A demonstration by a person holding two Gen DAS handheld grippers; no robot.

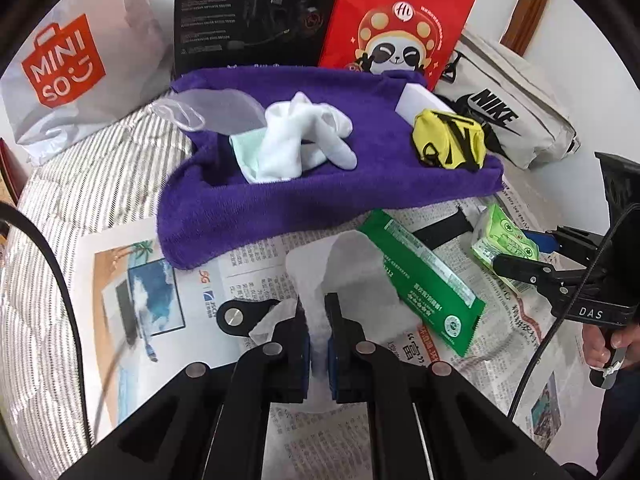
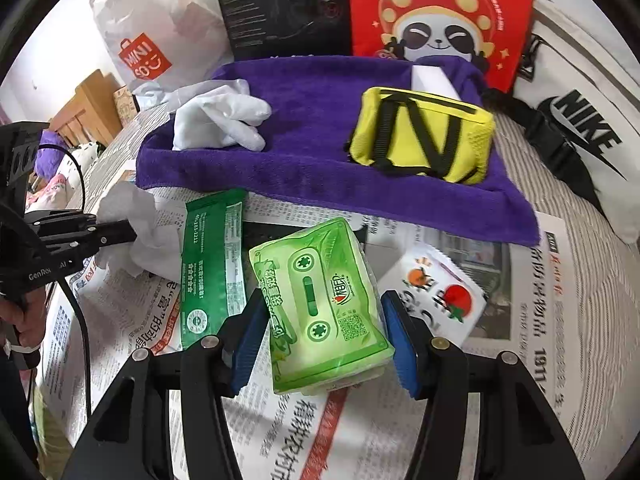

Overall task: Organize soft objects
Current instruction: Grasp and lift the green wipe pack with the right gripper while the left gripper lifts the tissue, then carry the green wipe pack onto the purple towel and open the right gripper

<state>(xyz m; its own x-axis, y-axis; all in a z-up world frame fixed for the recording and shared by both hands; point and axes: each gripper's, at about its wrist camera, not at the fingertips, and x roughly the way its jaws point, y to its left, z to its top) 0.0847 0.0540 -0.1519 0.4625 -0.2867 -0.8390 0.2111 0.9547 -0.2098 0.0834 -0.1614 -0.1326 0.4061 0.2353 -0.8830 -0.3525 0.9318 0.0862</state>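
Note:
My left gripper (image 1: 314, 312) is shut on a crumpled white tissue (image 1: 352, 268) over the newspaper. The right wrist view shows the left gripper (image 2: 134, 230) from the side, with the tissue (image 2: 132, 216) bunched at its tip. My right gripper (image 2: 325, 298) has its blue pads (image 2: 250, 336) against both sides of a green tissue pack (image 2: 320, 304) with a cassette print. In the left wrist view the right gripper (image 1: 514, 248) sits at the right with the pack (image 1: 502, 236). A purple towel (image 1: 280, 200) behind carries white socks (image 1: 304, 136) and a yellow pouch (image 1: 450, 140).
A green sachet (image 2: 212, 264) and a fruit-printed sachet (image 2: 436, 296) lie on the newspaper (image 2: 320, 432) over a striped bed cover (image 1: 92, 172). Along the back stand a Miniso bag (image 1: 72, 64), a black box (image 1: 252, 16), a red panda bag (image 1: 400, 20) and a Nike bag (image 1: 516, 116).

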